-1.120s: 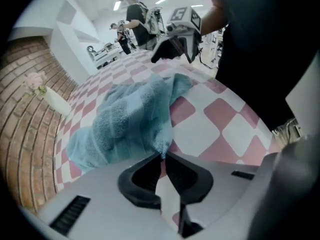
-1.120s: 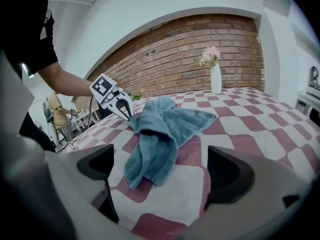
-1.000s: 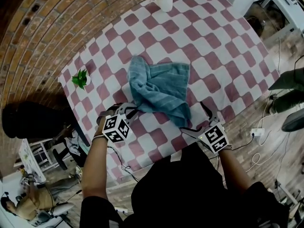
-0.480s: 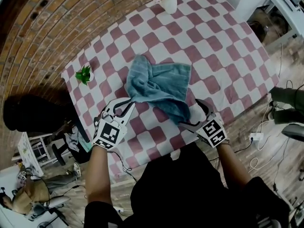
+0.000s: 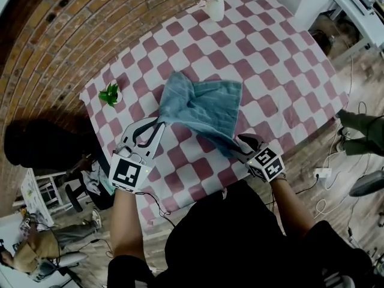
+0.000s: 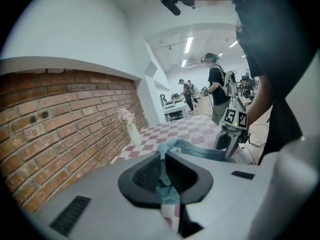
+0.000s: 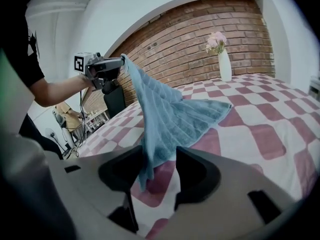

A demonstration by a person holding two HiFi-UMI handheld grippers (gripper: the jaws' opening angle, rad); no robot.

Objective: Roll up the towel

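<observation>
Towel corner held high!
Your left gripper (image 5: 157,125) clenched the towel (image 5: 204,107) by a corner; your right gripper (image 5: 239,144) was just closing, towel edge between its jaws, not yet pinched.

Black tee (image 5: 240,233); L gripper (image 5: 159,123), R gripper (image 5: 239,140) grey-white.

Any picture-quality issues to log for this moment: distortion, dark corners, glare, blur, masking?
Head view: strong fisheye bows the brick wall and the checked table edges; otherwise sharp and evenly lit. Left gripper view: black corners, bright ceiling lights without washout, a mosaic patch at the top. Right gripper view: black corners, towel and vase crisp.
</observation>
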